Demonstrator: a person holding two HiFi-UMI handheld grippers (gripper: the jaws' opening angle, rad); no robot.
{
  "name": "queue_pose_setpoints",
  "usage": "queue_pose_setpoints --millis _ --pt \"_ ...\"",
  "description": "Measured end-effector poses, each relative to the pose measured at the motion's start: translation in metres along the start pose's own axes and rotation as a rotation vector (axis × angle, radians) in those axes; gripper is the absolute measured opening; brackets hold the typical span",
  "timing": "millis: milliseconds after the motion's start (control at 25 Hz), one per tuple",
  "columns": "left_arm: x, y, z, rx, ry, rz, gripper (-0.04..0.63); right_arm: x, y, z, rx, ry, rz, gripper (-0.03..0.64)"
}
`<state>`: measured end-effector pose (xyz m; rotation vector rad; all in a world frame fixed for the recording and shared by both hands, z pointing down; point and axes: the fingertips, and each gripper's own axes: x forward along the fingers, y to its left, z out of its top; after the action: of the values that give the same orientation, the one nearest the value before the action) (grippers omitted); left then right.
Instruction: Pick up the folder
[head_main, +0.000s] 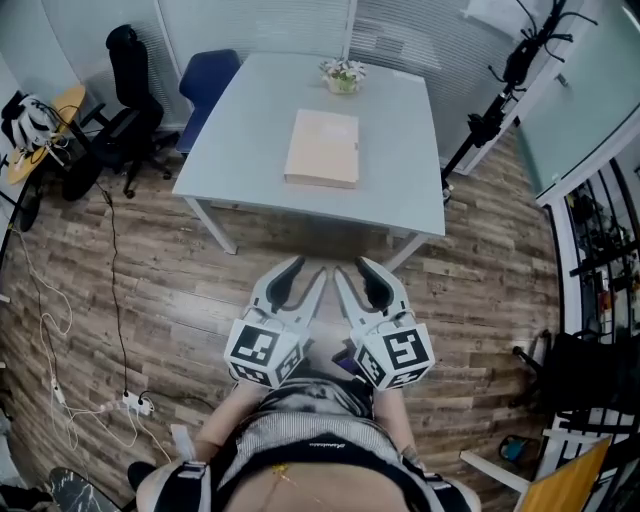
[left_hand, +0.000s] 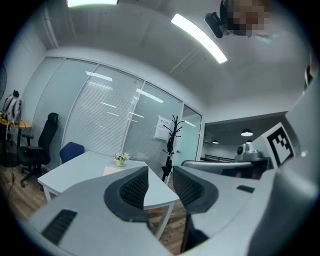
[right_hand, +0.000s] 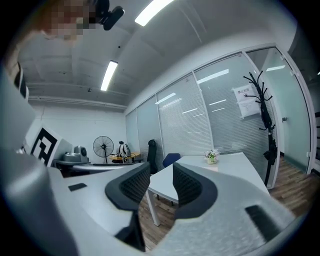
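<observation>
The folder (head_main: 322, 148), flat and pale tan, lies in the middle of a light grey table (head_main: 250, 120) ahead of me. Both grippers are held side by side over the wooden floor, well short of the table's near edge. My left gripper (head_main: 305, 272) stands slightly open with nothing between its pads. My right gripper (head_main: 357, 272) stands the same way, empty. In the left gripper view the left gripper (left_hand: 160, 172) points at the table (left_hand: 75, 167), where the folder (left_hand: 112, 170) shows as a thin tan strip. In the right gripper view the right gripper (right_hand: 161, 170) points at the table (right_hand: 225, 167); the folder is not clear there.
A small flower pot (head_main: 342, 75) stands at the table's far edge. A blue chair (head_main: 208, 75) and a black office chair (head_main: 125, 80) sit at the far left. A black coat stand (head_main: 500, 90) rises right of the table. Cables and a power strip (head_main: 130, 403) lie on the floor, left.
</observation>
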<state>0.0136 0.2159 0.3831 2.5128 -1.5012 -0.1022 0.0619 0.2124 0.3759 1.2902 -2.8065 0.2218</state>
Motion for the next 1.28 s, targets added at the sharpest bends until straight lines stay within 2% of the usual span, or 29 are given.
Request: queue_pose_setpoints --millis 640,1000,1280 --pt "0.033 0.075 0.000 -0.039 0.039 -0.034 0.126 0.075 -0.009 -0.010 0.030 0.029 -0.062 0.143" --pt "0.040 0.092 -0.001 -0.058 0.045 -0.042 0.126 0.090 -0.013 -0.015 0.042 0.057 -0.083 0.147" --pt "0.053 0.111 0.004 -0.066 0.035 -0.012 0.126 0.115 -0.020 -0.011 0.035 0.062 -0.051 0.147"
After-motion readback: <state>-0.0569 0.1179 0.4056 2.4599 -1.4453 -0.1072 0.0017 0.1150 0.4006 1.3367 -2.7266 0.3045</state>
